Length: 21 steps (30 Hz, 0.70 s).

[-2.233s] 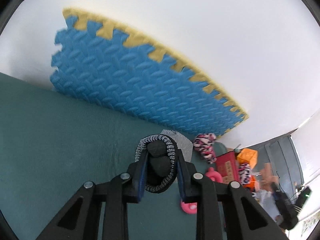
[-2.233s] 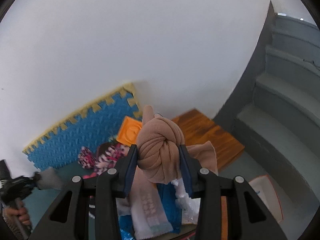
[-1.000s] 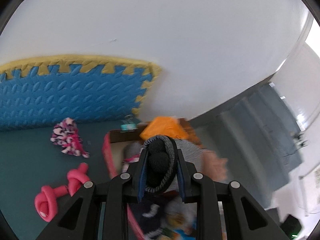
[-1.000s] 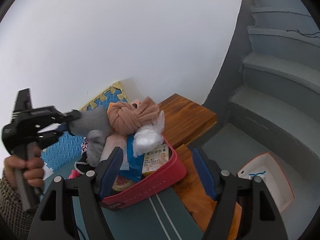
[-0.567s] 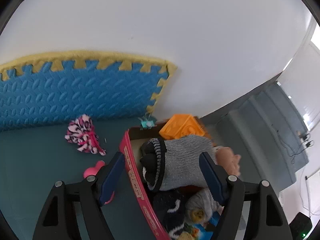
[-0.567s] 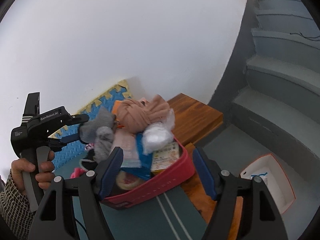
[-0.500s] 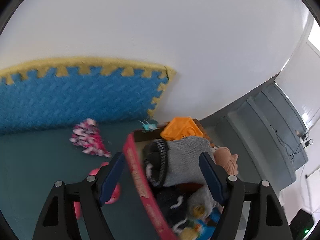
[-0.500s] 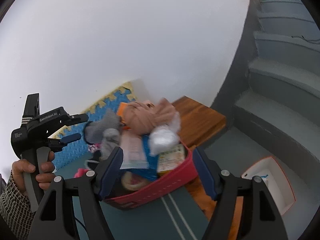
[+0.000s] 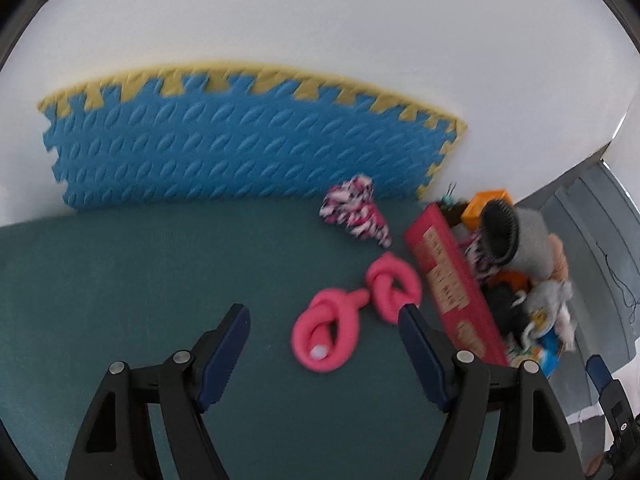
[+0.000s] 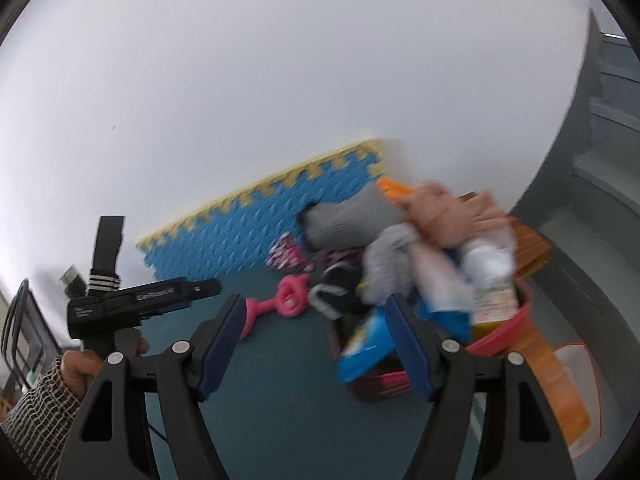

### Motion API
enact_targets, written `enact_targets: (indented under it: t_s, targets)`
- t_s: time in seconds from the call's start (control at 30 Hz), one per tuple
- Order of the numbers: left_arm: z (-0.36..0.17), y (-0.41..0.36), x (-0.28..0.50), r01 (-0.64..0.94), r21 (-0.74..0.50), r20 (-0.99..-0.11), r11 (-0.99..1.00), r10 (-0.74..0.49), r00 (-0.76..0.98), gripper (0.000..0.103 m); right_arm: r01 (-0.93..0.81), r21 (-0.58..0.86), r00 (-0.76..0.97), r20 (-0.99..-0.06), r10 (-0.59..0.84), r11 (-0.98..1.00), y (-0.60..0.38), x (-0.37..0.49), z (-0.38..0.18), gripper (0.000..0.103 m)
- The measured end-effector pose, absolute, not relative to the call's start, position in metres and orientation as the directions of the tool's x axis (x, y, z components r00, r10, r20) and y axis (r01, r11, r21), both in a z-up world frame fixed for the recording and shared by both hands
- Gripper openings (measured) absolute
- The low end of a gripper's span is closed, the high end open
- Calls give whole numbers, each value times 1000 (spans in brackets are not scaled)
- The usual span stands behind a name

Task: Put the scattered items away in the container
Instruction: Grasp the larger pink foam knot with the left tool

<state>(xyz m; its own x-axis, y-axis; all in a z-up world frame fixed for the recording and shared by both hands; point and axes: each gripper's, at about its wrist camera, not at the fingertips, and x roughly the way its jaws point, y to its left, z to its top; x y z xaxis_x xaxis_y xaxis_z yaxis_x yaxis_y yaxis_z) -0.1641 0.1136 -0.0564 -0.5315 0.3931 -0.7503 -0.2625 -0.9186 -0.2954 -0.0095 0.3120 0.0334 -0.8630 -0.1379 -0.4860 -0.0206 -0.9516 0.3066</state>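
Note:
A red container stands on the green floor, piled high with socks, cloths and packets; it also shows in the right wrist view. A grey sock with a black cuff and a tan knotted cloth lie on top. A pink knotted rope toy lies on the floor left of the container, also in the right wrist view. A pink, black and white patterned bundle lies beyond it. My left gripper is open and empty above the pink toy. My right gripper is open and empty.
A blue foam mat with a yellow edge leans on the white wall. Grey stairs rise at the right, beside a wooden board. A white tray with an orange rim lies on the floor right of the container.
Both grippers opened and dropped their loads onto the container pile: the left let go of the grey sock, the right the tan cloth. The left gripper then swung left toward the pink toy.

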Motion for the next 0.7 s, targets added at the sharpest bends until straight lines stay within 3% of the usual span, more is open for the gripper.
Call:
enact_targets:
  t_s: [0.7]
  targets:
    - [-103,127,-178,-281,-250,-796,-927,362,-484,78,32,261,-800,-572,-181,-965,267,-31,8,75]
